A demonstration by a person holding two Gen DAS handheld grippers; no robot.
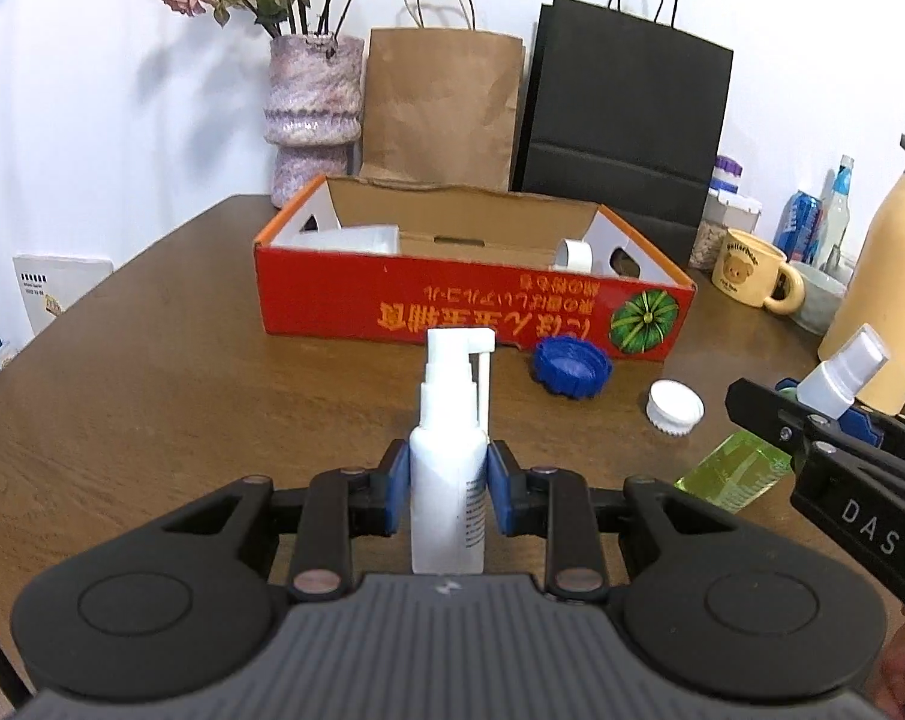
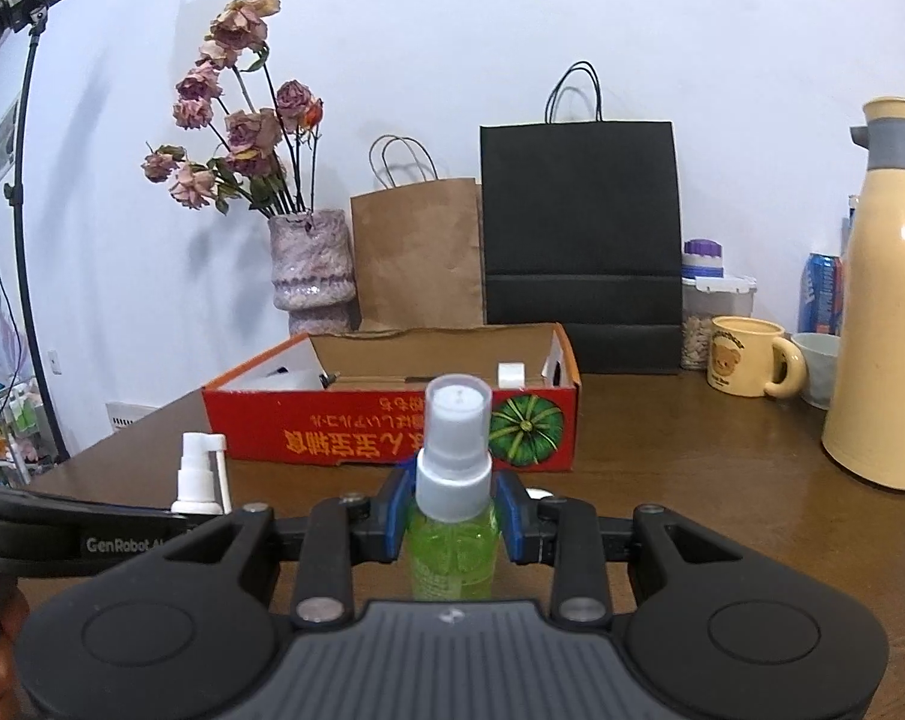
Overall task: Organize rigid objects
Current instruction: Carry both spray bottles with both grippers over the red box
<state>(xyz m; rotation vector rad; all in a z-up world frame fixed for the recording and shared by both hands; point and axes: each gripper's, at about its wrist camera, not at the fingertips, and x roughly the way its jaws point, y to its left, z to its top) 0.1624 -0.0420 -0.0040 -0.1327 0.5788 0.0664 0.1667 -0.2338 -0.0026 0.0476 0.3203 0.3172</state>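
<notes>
Holding upright: left gripper (image 1: pixel 448 483) clamped on white spray bottle (image 1: pixel 449 468), long axis vertical, nozzle up | right gripper (image 2: pixel 452 513) clamped on green spray bottle (image 2: pixel 452 546), cap up | both above table (image 1: pixel 182 360), near red box (image 1: pixel 470 306) | left view alone shows blue lid (image 1: pixel 572 367), white cap (image 1: pixel 674 407)

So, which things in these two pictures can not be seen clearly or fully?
- Inside of the red box: both views, hidden by its front wall.
- Base of the white spray bottle: left wrist view, behind the gripper body.
- Green bottle: right wrist view, its base likewise.
- Mug lettering: too small.
- Thermos: left wrist view, cut by the edge.
</notes>
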